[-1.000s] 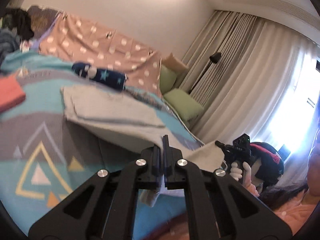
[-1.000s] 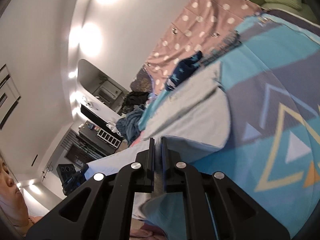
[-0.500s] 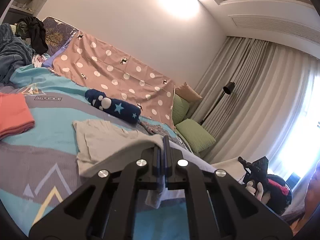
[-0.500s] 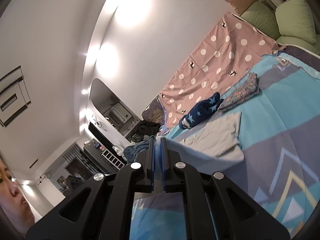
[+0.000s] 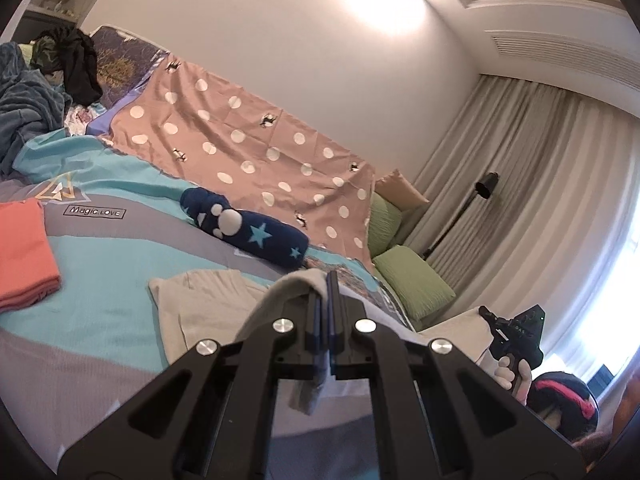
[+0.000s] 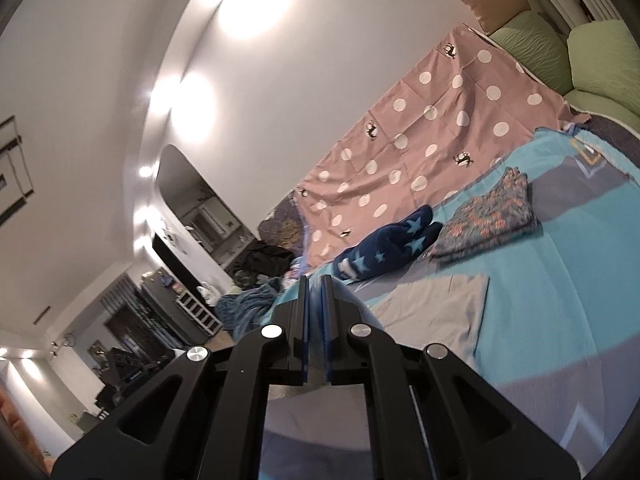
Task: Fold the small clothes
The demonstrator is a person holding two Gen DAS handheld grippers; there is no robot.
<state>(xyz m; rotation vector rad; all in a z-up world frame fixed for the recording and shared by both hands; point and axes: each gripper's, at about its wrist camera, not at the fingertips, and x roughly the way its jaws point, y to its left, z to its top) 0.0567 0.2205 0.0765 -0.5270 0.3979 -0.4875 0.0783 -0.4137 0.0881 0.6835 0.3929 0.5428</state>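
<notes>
A light grey garment [image 5: 192, 312] lies partly on the blue and grey bedspread [image 5: 104, 248]. My left gripper [image 5: 329, 280] is shut on one near corner of it and holds that edge up off the bed. My right gripper [image 6: 315, 284] is shut on the other near corner, and the garment's far part [image 6: 436, 312] still rests flat on the bedspread [image 6: 560, 280]. The cloth hangs below both sets of jaws. The right gripper [image 5: 512, 332] and the hand holding it show at the right of the left wrist view.
A folded orange garment [image 5: 22, 256] lies at the left. A navy star-print roll [image 5: 248, 232] and a folded floral garment [image 6: 488, 216] lie beyond the grey one. A pink dotted sheet [image 5: 256, 152], green pillows [image 5: 412, 280] and a clothes pile [image 5: 24, 96] are at the back.
Both grippers have risen and moved forward over the bed, carrying the near edge of the grey garment up and toward its far part. Both stay shut on the cloth.
</notes>
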